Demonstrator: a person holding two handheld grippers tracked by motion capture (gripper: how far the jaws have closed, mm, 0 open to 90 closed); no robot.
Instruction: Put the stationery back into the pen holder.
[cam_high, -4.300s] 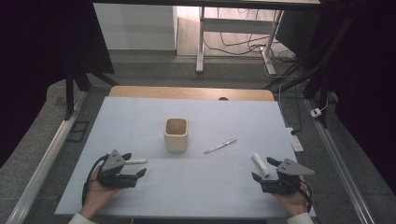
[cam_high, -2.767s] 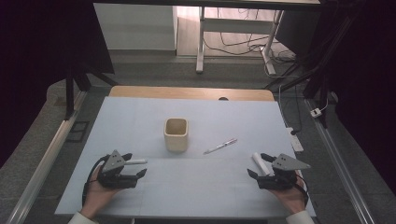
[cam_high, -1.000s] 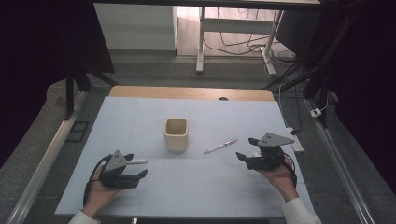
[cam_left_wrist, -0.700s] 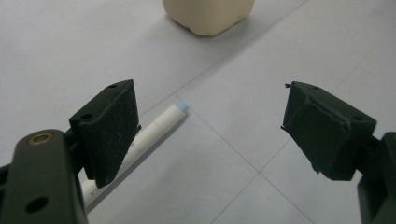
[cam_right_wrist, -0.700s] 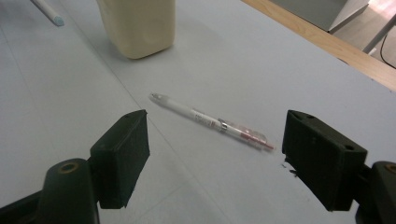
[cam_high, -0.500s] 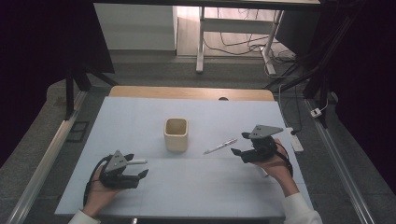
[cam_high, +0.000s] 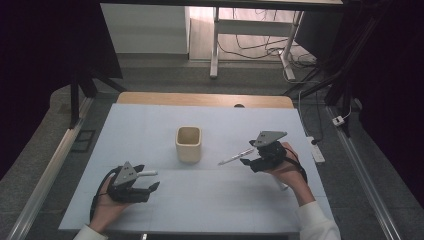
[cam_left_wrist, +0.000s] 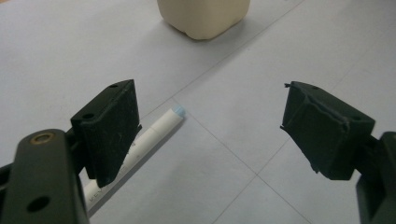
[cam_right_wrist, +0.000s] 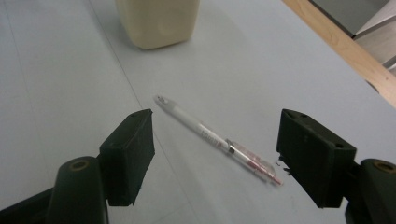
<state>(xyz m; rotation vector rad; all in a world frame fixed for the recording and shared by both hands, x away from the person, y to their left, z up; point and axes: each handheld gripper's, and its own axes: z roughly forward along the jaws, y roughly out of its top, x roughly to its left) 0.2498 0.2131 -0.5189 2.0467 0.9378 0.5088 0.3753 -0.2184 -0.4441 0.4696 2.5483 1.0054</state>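
A cream cup (cam_high: 188, 143) stands mid-table. To its right lies a clear pen (cam_high: 235, 157) with red inside. My right gripper (cam_high: 248, 159) hovers at the pen's right end, pointing left. In the right gripper view the pen (cam_right_wrist: 210, 135) lies on the table between and ahead of the jaws; the right gripper (cam_right_wrist: 215, 144) is open, its jaws have just been closing a little, and neither pad touches the pen. My left gripper (cam_high: 149, 179) rests open at front left, with a white marker (cam_left_wrist: 154, 133) lying along its left jaw, untouched.
The table has a pale blue mat (cam_high: 150, 125) with a wooden strip (cam_high: 200, 99) at its far edge. A second white marker (cam_high: 281, 185) lies under the right forearm. Metal rails run down both sides. The cup (cam_right_wrist: 156, 21) stands just beyond the pen.
The right hand has carried its gripper leftward and a little away from the person, up to the pen's right end. The left gripper has stayed put.
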